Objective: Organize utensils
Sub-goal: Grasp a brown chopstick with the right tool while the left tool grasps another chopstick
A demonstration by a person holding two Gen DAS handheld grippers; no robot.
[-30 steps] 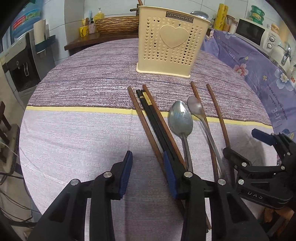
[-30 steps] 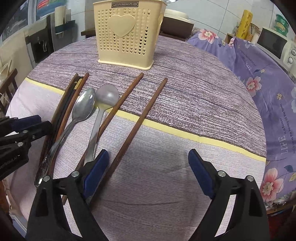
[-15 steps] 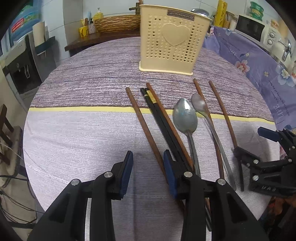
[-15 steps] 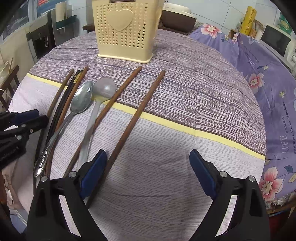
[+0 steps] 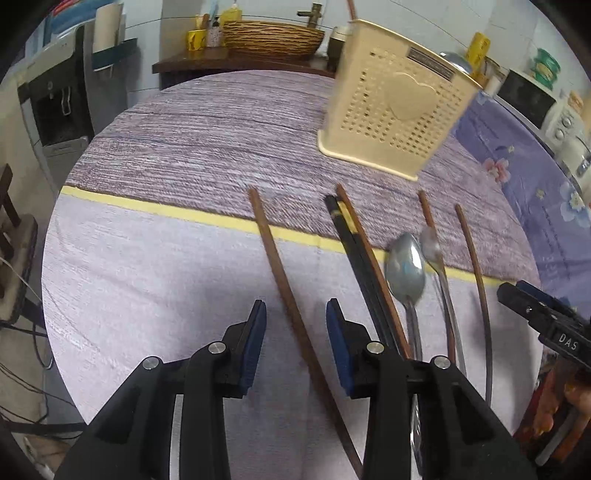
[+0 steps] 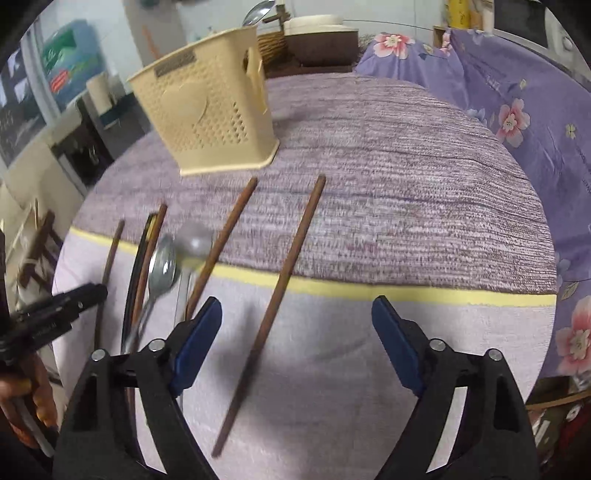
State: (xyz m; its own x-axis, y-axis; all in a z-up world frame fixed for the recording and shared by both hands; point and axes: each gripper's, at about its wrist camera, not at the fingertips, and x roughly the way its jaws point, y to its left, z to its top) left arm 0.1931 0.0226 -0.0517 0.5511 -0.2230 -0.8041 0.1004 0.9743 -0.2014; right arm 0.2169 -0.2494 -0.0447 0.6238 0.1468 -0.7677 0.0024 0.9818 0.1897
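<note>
Round table (image 5: 155, 258) in purple striped cloth, cream utensil holder (image 5: 395, 114) upper right, left gripper (image 5: 295, 332) unclenched astride a brown chopstick (image 5: 280, 273), right gripper (image 6: 295, 332) closing around another chopstick (image 6: 280, 280), nothing grasped

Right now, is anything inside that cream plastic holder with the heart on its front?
A brown stick end and a metal spoon bowl show above the cream perforated plastic holder. The rest of its inside is hidden by its walls.
</note>
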